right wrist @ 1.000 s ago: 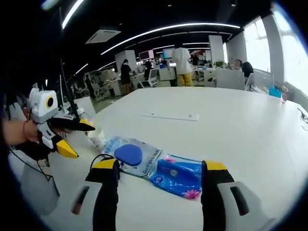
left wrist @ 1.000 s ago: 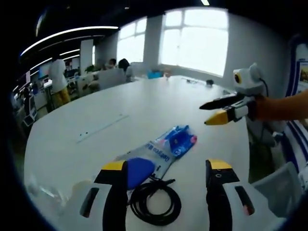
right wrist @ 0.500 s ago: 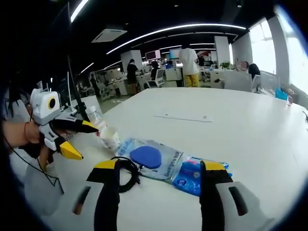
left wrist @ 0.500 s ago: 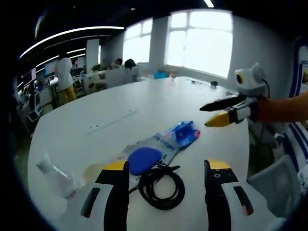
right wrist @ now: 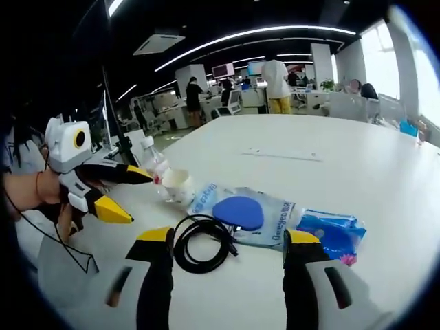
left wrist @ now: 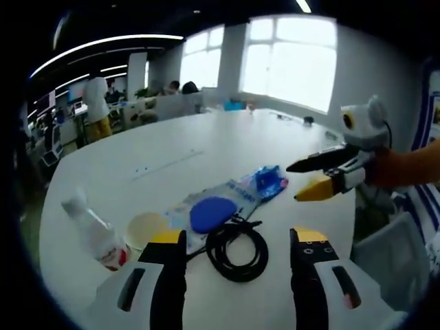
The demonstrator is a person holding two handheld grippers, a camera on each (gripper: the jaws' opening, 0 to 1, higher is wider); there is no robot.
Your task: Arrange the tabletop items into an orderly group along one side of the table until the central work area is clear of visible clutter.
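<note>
In the left gripper view the left gripper (left wrist: 234, 240) hangs above the near edge of the white table (left wrist: 206, 137), its jaws spread apart with nothing between them. Just ahead, between the jaws, lies a coiled black cable (left wrist: 237, 249). Beyond the cable sits a clear packet with a blue round pad (left wrist: 212, 213), and past that, toward the right jaw's side, a blue wipes pack (left wrist: 269, 182). Off the left jaw stand a paper cup (left wrist: 146, 229) and, just beside it, a plastic bottle (left wrist: 96, 235) lying tilted near the table's edge. The far stretch of table ahead is bare apart from a thin white strip (left wrist: 168, 163).

The right gripper (left wrist: 311, 177) comes in from the right, over the table's rim, jaws parted and holding nothing.

In the right gripper view the cable (right wrist: 201, 242) lies between its own spread jaws, the pad packet (right wrist: 240, 212) just ahead, the wipes pack (right wrist: 331, 234) off the right jaw, the cup (right wrist: 179, 185) and bottle (right wrist: 154, 161) ahead to the left. The left gripper (right wrist: 134, 196) hovers at the left, near the bottle, at the table's edge
</note>
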